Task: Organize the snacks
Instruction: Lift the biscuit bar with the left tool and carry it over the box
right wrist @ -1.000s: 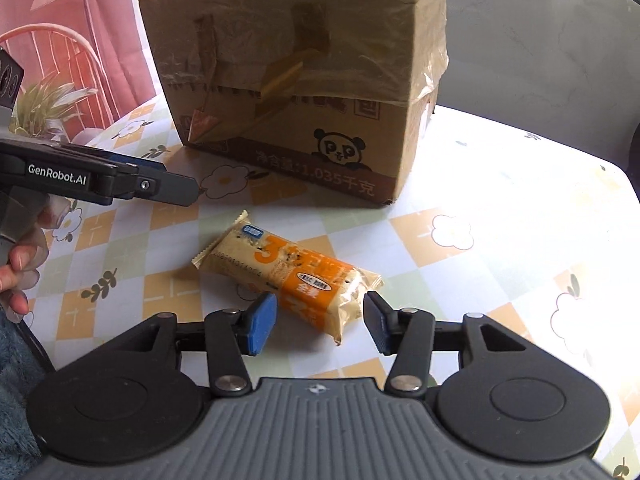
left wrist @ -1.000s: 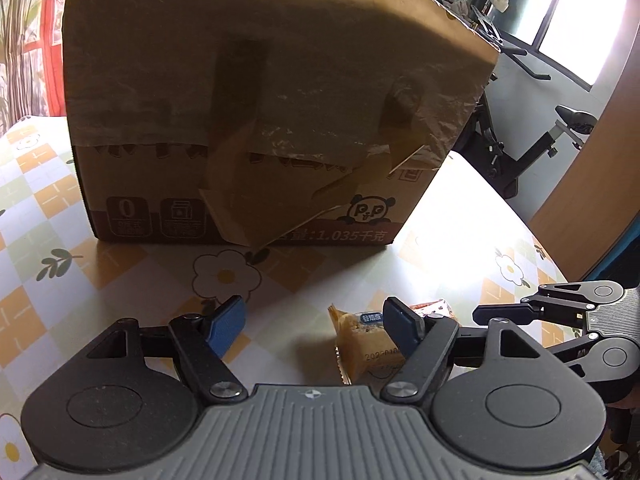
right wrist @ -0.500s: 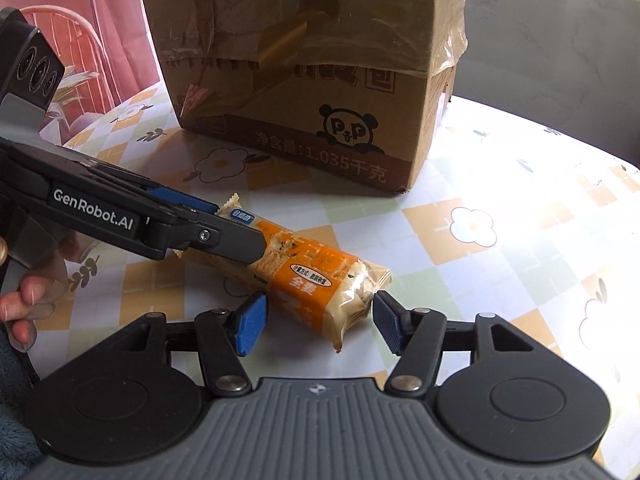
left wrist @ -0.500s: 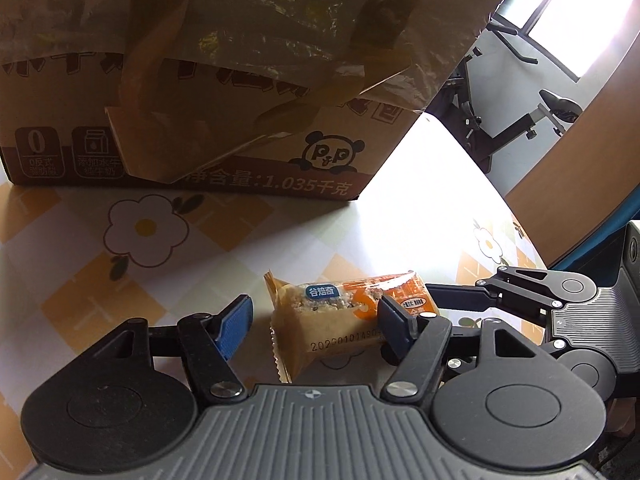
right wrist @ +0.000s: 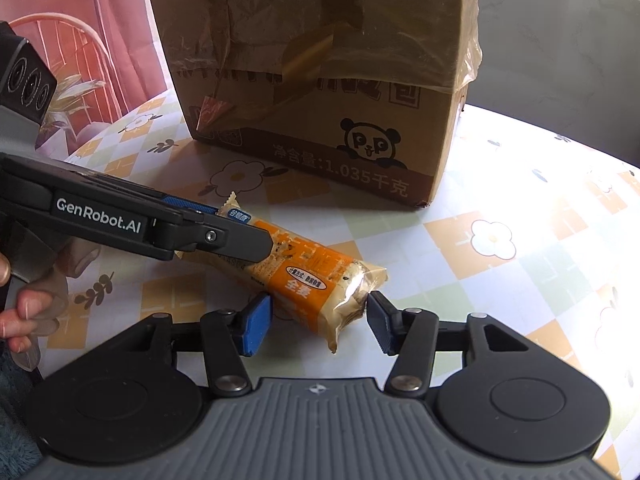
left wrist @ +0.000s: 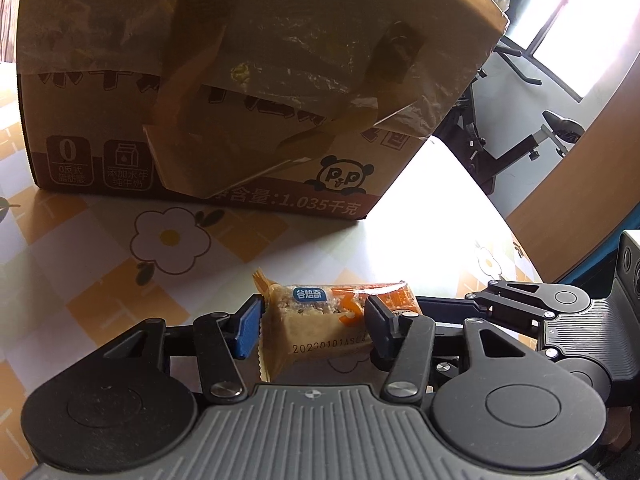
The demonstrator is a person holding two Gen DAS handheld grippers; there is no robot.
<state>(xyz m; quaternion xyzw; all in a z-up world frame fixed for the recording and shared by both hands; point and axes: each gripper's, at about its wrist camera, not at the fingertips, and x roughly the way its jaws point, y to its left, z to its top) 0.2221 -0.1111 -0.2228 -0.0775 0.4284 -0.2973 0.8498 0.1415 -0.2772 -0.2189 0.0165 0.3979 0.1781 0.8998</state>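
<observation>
Glossy flower-print tablecloth [right wrist: 500, 264] carries everything. Nearest, the right gripper [right wrist: 318, 322] straddles one end of a crinkly orange snack bar [right wrist: 308, 276], unclamped; its jaws have just been closing. The left gripper [left wrist: 312, 326], also closing, brackets the other end, pads seemingly touching. The bar lies flat, running between them. Beyond stands a taped cardboard box [right wrist: 320, 80].

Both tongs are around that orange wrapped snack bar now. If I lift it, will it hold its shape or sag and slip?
The orange plastic-wrapped snack bar looks blocky, with a solid-looking cake showing through the clear end, so it probably stays fairly straight. Its glossy film may slide on the pads. The left tongs have just been closing around one end; the right tongs bracket the other, so it should lift level. Squeeze gently: it may crush.
</observation>
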